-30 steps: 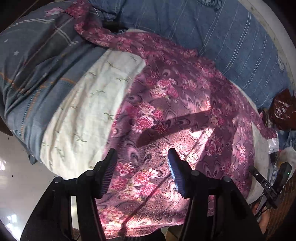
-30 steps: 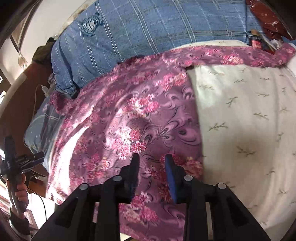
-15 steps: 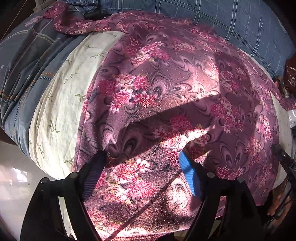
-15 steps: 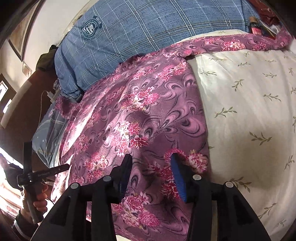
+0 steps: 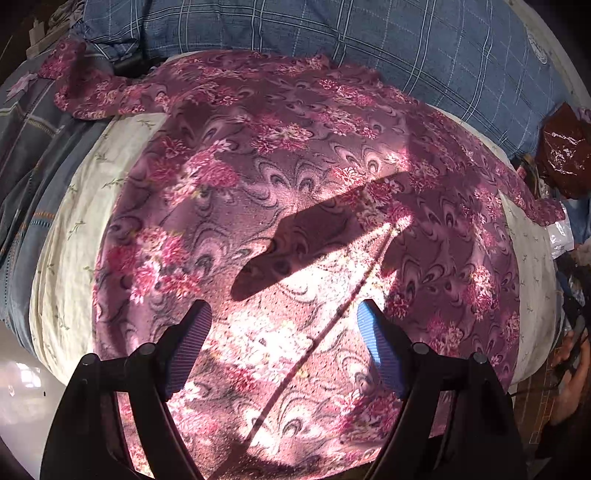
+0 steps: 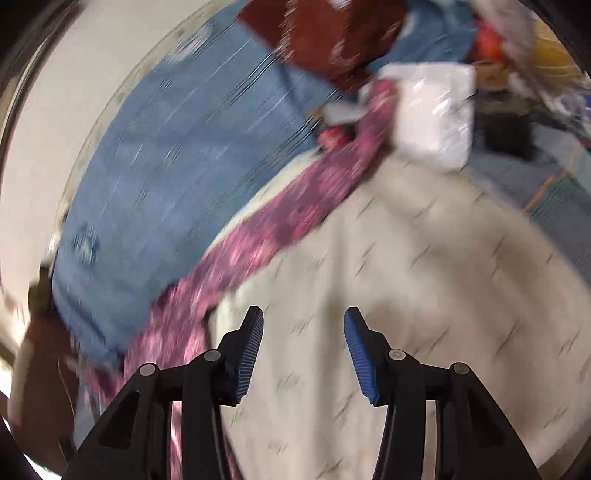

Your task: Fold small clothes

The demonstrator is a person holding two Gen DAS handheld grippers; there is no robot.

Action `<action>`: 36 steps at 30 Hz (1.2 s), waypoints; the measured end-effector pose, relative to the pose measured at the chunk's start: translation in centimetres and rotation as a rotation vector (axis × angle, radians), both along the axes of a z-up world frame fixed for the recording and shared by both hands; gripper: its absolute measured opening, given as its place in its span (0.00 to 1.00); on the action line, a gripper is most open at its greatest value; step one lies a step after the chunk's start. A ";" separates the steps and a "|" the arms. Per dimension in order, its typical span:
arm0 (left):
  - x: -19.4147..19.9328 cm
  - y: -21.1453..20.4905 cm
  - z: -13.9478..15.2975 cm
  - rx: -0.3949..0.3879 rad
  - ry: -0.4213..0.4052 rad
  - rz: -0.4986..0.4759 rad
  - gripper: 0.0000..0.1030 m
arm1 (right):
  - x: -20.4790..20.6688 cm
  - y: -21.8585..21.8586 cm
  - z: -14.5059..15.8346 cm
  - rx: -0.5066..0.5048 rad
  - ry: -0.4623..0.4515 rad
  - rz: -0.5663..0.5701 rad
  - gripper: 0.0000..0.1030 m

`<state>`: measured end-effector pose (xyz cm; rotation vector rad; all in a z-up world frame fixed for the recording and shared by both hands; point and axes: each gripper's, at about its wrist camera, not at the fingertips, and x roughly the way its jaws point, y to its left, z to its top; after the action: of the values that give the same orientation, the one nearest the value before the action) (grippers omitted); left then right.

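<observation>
Purple floral garment (image 5: 280, 192) lies spread flat across a cream sheet with a leaf print (image 5: 70, 236), its sleeves reaching out to either side. A blue checked quilt (image 5: 332, 33) sits bunched just beyond it.

Left gripper (image 5: 284, 321) hangs over the garment's near part, pointing steeply down. Its fingers (image 5: 188, 343) stand wide apart after opening over the last second, nothing between them but the cloth lying below; no grip.

Right gripper (image 6: 303, 332) is over bare cream sheet, view badly motion-blurred. Its fingers (image 6: 360, 354) are partly open, jaws just opening further, empty. One floral sleeve (image 6: 295, 210) runs diagonally ahead and left of them, apart from the fingers. Clutter beyond is too smeared to name.
</observation>
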<state>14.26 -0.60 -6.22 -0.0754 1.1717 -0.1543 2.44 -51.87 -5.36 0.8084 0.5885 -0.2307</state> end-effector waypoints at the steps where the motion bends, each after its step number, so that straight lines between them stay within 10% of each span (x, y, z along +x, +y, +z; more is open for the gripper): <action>1: 0.4 -0.3 -0.5 0.003 0.012 0.000 0.79 | 0.2 -1.5 0.2 0.010 -0.011 -0.037 0.49; 13: 1.8 -0.7 -2.1 -0.007 0.040 0.005 0.86 | 9.4 -12.9 -0.6 0.049 0.017 -0.257 0.56; 15: 1.8 -0.8 -2.2 -0.004 0.040 -0.007 0.88 | 10.7 -13.4 -1.3 0.068 0.014 -0.246 0.46; 17: 1.8 -1.0 -2.3 -0.003 0.040 -0.020 0.93 | 11.7 -13.4 -1.5 0.052 0.016 -0.221 0.12; 19: 1.8 -1.3 -2.4 -0.001 0.039 -0.028 0.97 | 12.3 -13.3 -1.1 0.009 0.026 -0.213 0.12; 36: -0.3 2.2 0.1 -0.153 -0.033 -0.048 0.99 | 19.7 7.2 6.9 -0.282 -0.036 0.238 0.11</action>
<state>13.93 1.59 -6.09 -0.1789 1.1283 -0.2867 22.15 -44.71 1.56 0.4643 0.5968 -0.0771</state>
